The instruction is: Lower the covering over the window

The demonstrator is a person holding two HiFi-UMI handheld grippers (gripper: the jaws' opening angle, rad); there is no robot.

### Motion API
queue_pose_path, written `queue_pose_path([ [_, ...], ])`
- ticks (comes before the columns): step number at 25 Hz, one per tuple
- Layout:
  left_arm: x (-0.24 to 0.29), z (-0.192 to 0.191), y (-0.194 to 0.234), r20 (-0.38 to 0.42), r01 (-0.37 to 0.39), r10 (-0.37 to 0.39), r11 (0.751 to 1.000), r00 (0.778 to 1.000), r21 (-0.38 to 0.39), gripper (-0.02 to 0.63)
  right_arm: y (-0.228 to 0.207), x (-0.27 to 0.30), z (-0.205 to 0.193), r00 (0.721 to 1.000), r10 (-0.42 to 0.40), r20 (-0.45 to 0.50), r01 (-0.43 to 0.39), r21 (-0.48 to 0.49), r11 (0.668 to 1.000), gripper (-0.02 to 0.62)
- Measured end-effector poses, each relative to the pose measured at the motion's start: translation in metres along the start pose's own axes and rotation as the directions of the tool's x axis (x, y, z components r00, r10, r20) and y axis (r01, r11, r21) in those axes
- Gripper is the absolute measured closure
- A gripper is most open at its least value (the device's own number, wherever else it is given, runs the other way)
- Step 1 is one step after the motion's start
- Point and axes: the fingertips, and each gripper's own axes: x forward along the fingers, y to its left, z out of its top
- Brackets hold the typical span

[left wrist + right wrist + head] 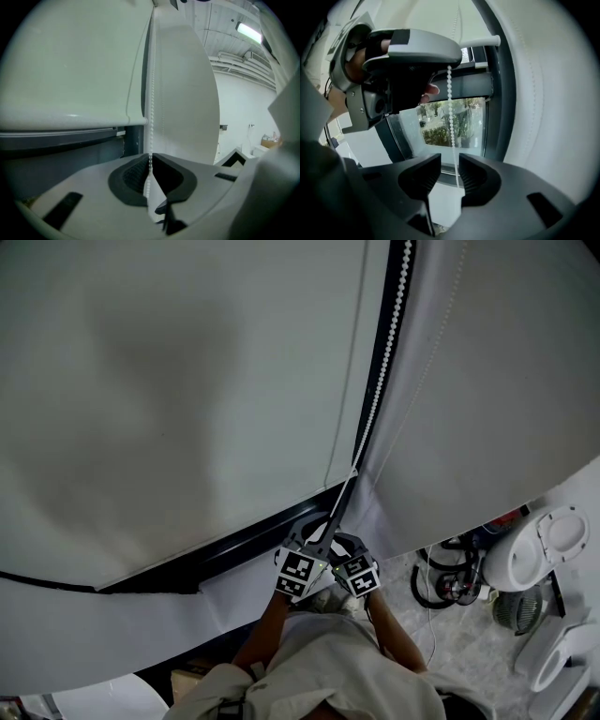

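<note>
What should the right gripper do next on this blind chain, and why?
Probably lift the right gripper above the left gripper and close on the bead chain. The right jaws stand apart with the chain loose between them, below the left, whose jaws are shut on it; glass shows under the blind.

The person is wearing a pale beige shirt [319, 662]. The left claw [150, 176] and the right claw [449, 174] are showing smooth grey shells, each with black ribbed pads [423, 176] sitting in curved black surrounds. The left cube [298, 573] and the right cube [357, 577] are displaying black square markers on white faces.
</note>
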Motion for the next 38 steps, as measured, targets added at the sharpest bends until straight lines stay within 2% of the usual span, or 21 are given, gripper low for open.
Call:
queue_pose_path([
  [5,-0.013,0.011,0.005,0.038,-0.019,0.019,1.0,0.999,-0.006,0.563,0.0,-0.022,0.023,0.999,-0.019,0.043,0.019,-0.012,1.0,0.454],
  [13,-0.039,0.029,0.006,0.08,-0.019,0.018,1.0,0.997,0.002,0.546,0.0,-0.07,0.08,0.976,-0.07,0.208,0.078,-0.028,0.997,0.472],
  [21,-0.057,0.05,-0.004,0.132,0.0,-0.003,1.0,0.991,0.023,0.546,0.002,-0.125,0.133,0.929,-0.118,0.35,0.138,-0.03,0.99,0.488],
  [25,-0.062,0.061,-0.008,0.157,0.016,-0.022,0.999,0.987,0.039,0.546,0.001,-0.147,0.154,0.895,-0.169,0.413,0.2,-0.034,0.979,0.491],
  [33,-0.066,0.085,-0.016,0.212,0.064,-0.08,0.995,0.974,0.081,0.546,0.005,-0.175,0.183,0.838,-0.222,0.499,0.269,-0.023,0.963,0.491],
  [38,-0.067,0.1,-0.022,0.253,0.1,-0.123,0.99,0.96,0.101,0.546,0.007,-0.188,0.193,0.816,-0.264,0.514,0.318,-0.018,0.948,0.491],
])
